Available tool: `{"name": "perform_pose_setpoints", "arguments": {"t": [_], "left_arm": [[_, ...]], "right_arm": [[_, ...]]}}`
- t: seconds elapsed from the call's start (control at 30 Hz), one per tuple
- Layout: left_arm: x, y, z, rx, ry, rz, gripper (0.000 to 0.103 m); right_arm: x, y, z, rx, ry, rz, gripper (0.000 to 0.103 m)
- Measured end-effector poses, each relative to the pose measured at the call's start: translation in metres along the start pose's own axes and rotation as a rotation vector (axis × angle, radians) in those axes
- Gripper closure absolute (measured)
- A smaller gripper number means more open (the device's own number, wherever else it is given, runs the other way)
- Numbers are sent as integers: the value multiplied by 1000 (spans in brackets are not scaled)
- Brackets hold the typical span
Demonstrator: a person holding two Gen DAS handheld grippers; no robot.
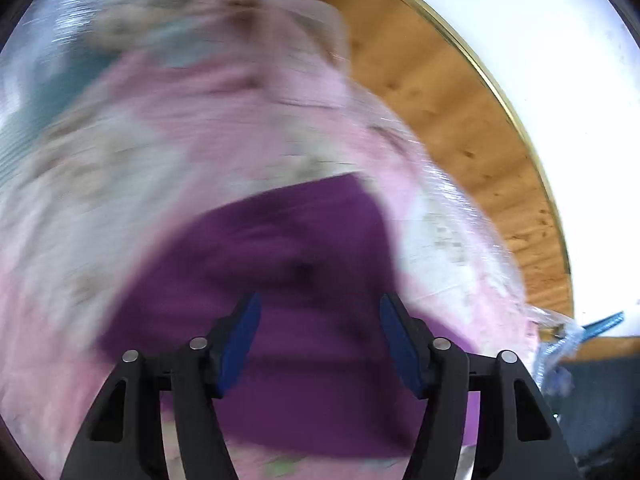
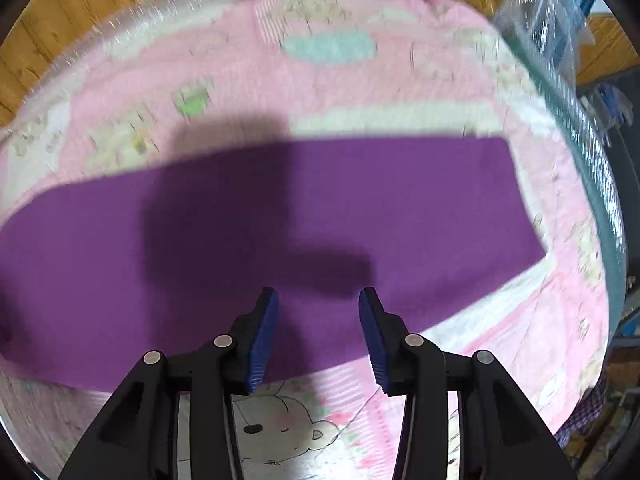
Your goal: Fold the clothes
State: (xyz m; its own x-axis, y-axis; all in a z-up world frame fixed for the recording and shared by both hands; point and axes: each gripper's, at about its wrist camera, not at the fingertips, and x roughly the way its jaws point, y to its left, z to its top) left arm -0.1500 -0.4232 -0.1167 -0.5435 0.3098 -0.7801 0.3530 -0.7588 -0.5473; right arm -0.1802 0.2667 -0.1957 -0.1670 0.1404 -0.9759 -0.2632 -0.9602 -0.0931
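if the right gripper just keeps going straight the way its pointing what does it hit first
Most likely the purple garment. The right gripper has its jaws open and empty, aimed at that flat cloth lying on the pink patterned cover. Nothing shows in between, though depth is hard to judge.

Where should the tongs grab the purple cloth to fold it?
Probably the right-hand corner of the purple cloth, reached from the right. The cloth lies flat on the pink mat, and that corner sits clear with an open edge to pinch. Both the right tongs and left tongs are open above the cloth.
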Motion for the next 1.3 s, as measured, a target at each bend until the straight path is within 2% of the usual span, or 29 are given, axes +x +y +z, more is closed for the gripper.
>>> {"name": "perform_pose_setpoints", "arguments": {"t": [0.03, 0.17, 0.2, 0.23, 0.27, 0.3, 0.33, 0.43, 0.53, 0.6, 0.63, 0.73, 0.8, 0.87, 0.93, 1.03, 1.1, 1.13, 1.2, 1.3], "left_arm": [[15, -14, 10, 10, 26, 2, 40], [99, -65, 36, 45, 136, 95, 40], [111, -66, 33, 62, 150, 148, 40], [124, -66, 31, 79, 164, 200, 45], [137, -66, 28, 96, 179, 251, 83], [140, -55, 26, 78, 191, 255, 100], [114, -43, 24, 37, 138, 208, 101], [36, -5, 17, -87, -20, 67, 101], [-50, 60, -22, -203, -128, 22, 101], [-65, 108, -62, -272, -100, 51, 101], [-61, 125, -81, -302, -66, 24, 101], [-44, 154, -120, -332, -41, 12, 100], [-48, 167, -126, -387, -95, -2, 90], [-63, 173, -127, -414, -135, -16, 63], [-76, 181, -125, -433, -179, -29, 56], [-63, 186, -108, -421, -179, -59, 56], [-54, 182, -98, -310, -122, -27, 82], [-53, 174, -92, -223, -105, 29, 93], [-67, 169, -84, -174, -161, 55, 95], [-64, 190, -87, -191, -78, 145, 95]], "right_arm": [[5, -3, -2, 30, 4, 6, 61], [9, -9, -5, 92, 8, 25, 58], [8, -8, -4, 86, 5, 27, 58], [8, -8, -4, 79, 2, 31, 57], [8, -9, -3, 71, -1, 38, 57], [8, -11, -3, 71, -3, 51, 54], [8, -14, -2, 74, -5, 67, 52], [9, -21, -1, 75, -14, 105, 49], [8, -17, -1, 42, -29, 103, 48], [9, -14, -1, 30, -29, 95, 47], [9, -14, 0, 29, -24, 96, 47], [9, -13, 5, 21, -7, 97, 47], [9, -12, 8, 14, 5, 95, 47], [8, -11, 12, 8, 13, 94, 47], [8, -10, 13, 5, 15, 93, 47], [7, -9, 14, 6, 11, 88, 47], [6, -8, 15, 6, 7, 88, 47], [5, -8, 15, 6, 5, 89, 47], [5, -8, 16, 8, 1, 92, 47], [4, -8, 16, 10, -8, 94, 46]]}}
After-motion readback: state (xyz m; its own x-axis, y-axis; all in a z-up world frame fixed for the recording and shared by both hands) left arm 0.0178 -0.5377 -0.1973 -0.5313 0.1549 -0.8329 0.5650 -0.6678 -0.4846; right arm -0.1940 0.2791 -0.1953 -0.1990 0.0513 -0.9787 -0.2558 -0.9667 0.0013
